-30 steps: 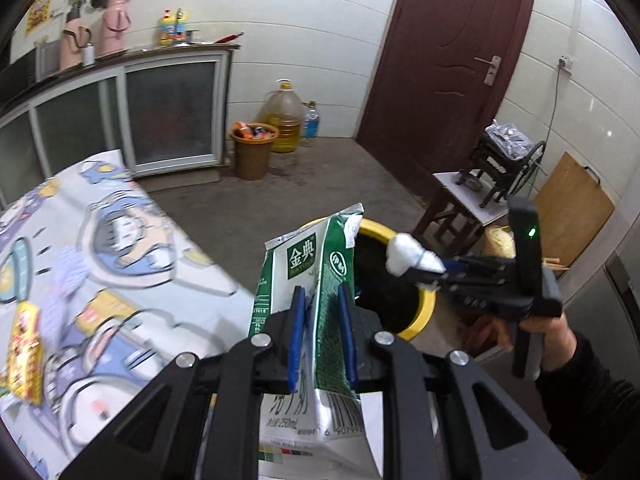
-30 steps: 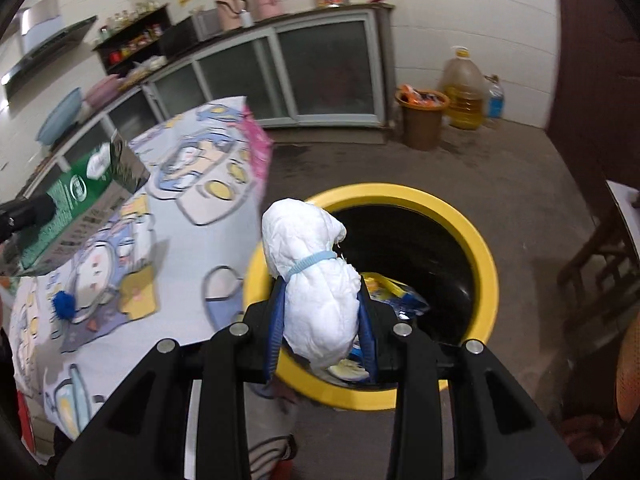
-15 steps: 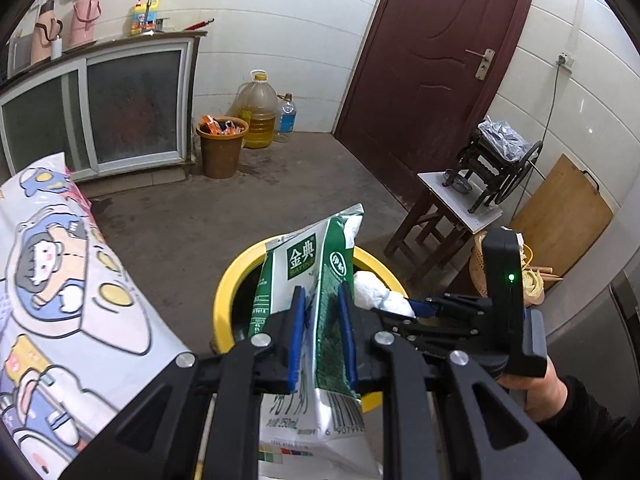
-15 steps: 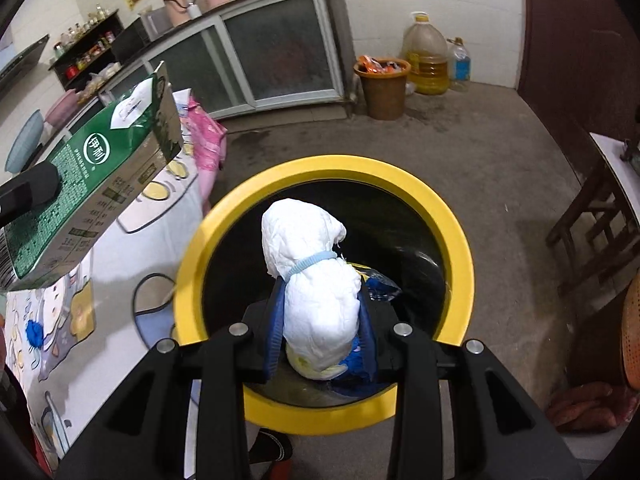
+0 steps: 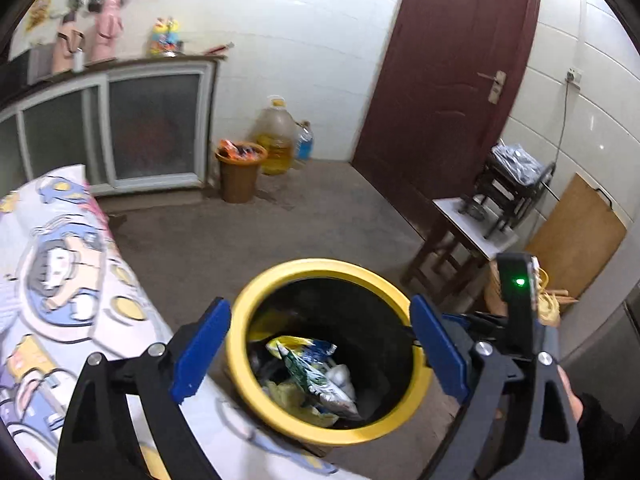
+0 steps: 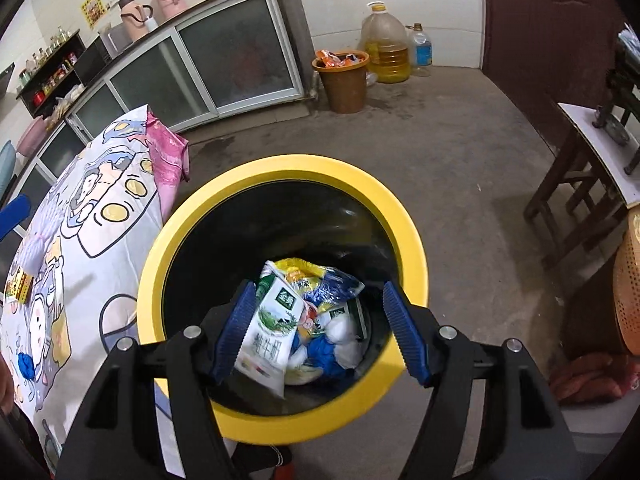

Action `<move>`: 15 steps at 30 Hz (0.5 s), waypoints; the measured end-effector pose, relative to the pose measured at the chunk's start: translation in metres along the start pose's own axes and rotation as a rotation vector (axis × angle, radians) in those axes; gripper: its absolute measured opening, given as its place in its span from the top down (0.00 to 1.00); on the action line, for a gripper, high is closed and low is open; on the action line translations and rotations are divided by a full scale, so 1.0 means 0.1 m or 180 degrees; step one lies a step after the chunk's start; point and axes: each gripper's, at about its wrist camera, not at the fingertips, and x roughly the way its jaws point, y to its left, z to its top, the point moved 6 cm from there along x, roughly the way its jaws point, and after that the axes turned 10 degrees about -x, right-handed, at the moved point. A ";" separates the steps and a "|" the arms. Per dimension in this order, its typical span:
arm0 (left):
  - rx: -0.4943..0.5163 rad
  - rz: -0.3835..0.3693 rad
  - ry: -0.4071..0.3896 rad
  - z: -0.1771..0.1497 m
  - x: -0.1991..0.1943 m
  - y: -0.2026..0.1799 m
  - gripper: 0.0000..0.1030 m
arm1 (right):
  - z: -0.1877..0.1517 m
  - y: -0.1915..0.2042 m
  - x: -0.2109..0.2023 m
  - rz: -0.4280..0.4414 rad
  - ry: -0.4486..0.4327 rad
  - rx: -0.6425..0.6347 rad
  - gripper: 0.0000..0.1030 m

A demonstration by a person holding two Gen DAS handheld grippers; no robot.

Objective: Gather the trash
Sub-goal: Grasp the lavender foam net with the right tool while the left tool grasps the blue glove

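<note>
A black bin with a yellow rim [image 5: 280,276] [image 6: 280,166] stands on the floor beside the table. Both grippers hover over it, open and empty. My left gripper [image 5: 320,348] frames the bin's mouth. My right gripper [image 6: 320,332] is over the bin too; its body shows in the left wrist view [image 5: 516,320]. Inside the bin lie the green and white milk carton [image 6: 272,332] [image 5: 316,376], the white tissue wad [image 6: 344,334] [image 5: 340,376] and other wrappers [image 6: 320,280].
The table with a cartoon cloth [image 5: 60,280] [image 6: 80,240] is left of the bin, with a small yellow packet [image 6: 18,288] and a blue ball [image 6: 26,362] on it. A brown bin [image 6: 344,80], an oil jug [image 6: 386,48], a stool [image 5: 472,232] and a basket [image 6: 628,292] stand around.
Both grippers have opened over the bin. The milk carton has dropped from the left gripper and the white wad from the right; both now lie inside the bin.
</note>
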 end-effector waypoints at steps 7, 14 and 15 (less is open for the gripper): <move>0.0215 0.0182 -0.0482 -0.14 -1.06 0.34 0.15 | 0.01 0.36 -0.34 0.0259 -0.0162 -0.0111 0.38; 0.0442 0.0569 -0.0659 -0.58 -2.09 0.85 0.12 | 0.15 1.21 -0.49 0.0843 -0.0228 -0.0412 0.31; 0.0453 0.0638 -0.0641 -0.67 -2.20 0.95 0.11 | 0.18 1.35 -0.50 0.0917 -0.0238 -0.0462 0.28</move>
